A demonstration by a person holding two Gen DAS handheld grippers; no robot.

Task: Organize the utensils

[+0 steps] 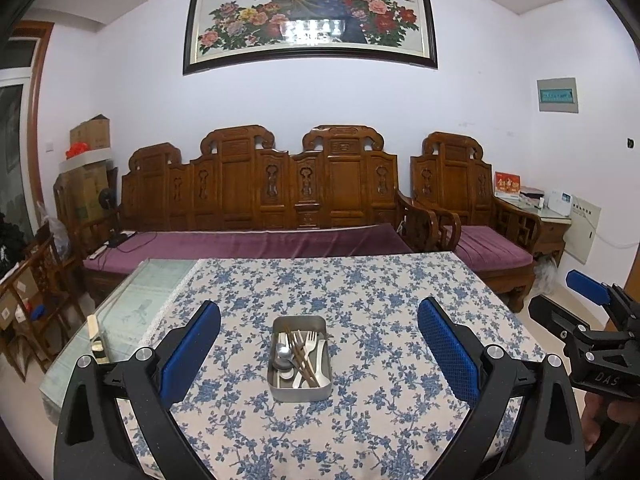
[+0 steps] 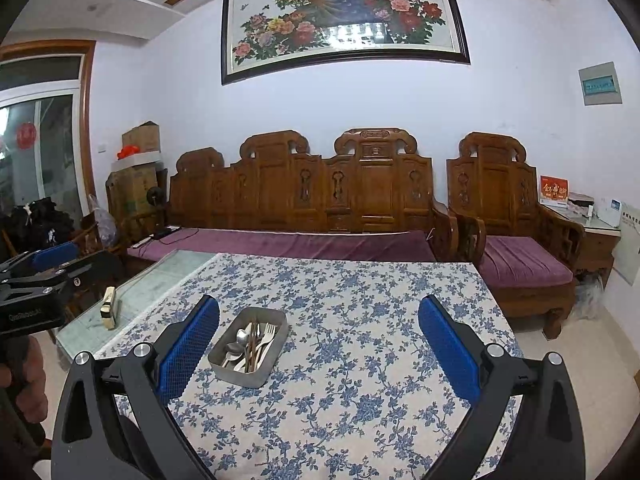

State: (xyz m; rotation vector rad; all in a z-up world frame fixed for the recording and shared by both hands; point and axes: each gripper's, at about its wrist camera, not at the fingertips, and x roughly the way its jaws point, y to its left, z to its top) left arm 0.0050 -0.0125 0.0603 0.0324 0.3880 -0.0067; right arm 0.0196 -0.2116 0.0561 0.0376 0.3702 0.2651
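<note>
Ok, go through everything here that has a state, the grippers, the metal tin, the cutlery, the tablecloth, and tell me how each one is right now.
Left gripper: open, holding nothing.
Right gripper: open, holding nothing.
Rectangular metal tin: upright, lidless, on the cloth.
Silver spoons, forks and brown chopsticks: piled loosely inside the tin, unsorted.
Blue floral tablecloth: spread flat, leaving the glass tabletop bare at its left.

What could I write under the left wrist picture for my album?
Open left gripper hovers above a metal tin of forks, spoons and chopsticks on a blue-flowered tablecloth.
</note>
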